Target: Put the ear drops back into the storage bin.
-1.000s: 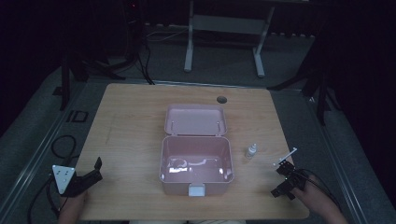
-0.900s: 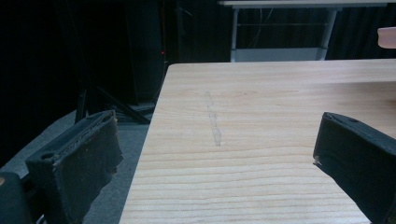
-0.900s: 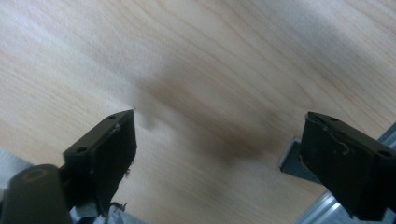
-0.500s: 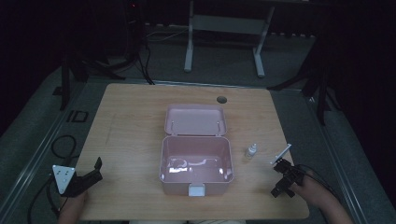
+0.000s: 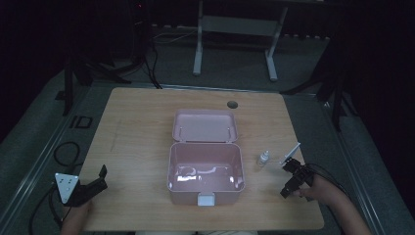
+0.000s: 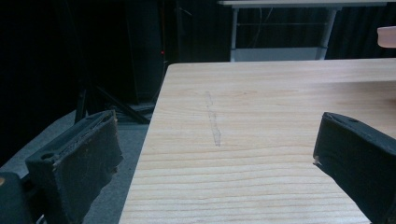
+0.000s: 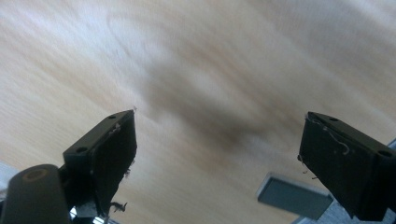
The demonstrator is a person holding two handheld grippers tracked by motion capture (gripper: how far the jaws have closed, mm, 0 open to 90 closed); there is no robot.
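Observation:
An open pink box [image 5: 205, 188] stands mid-table with its lid [image 5: 204, 126] laid back behind it; the inside looks bare apart from glare. A small white bottle [image 5: 263, 158] stands upright just right of the box. My right gripper [image 5: 289, 178] hovers right of the bottle near the table's right edge, open and tipped down at the wood; its jaws are spread wide over blurred bare wood in the right gripper view [image 7: 217, 126]. My left gripper [image 5: 93, 186] rests at the front left corner, open, holding nothing, facing along the table [image 6: 215, 135].
The wooden table [image 5: 142, 132] has a round cable hole [image 5: 232, 104] at the back. The box's pink corner [image 6: 386, 36] shows far off in the left gripper view. A small grey rectangle [image 7: 294, 196] lies below the right jaws. Cables and a stand's legs [image 5: 235, 44] are on the floor.
My right gripper has shifted a little to the left and away from the front edge, toward the bottle, and tilted. The left gripper, box and bottle have stayed put.

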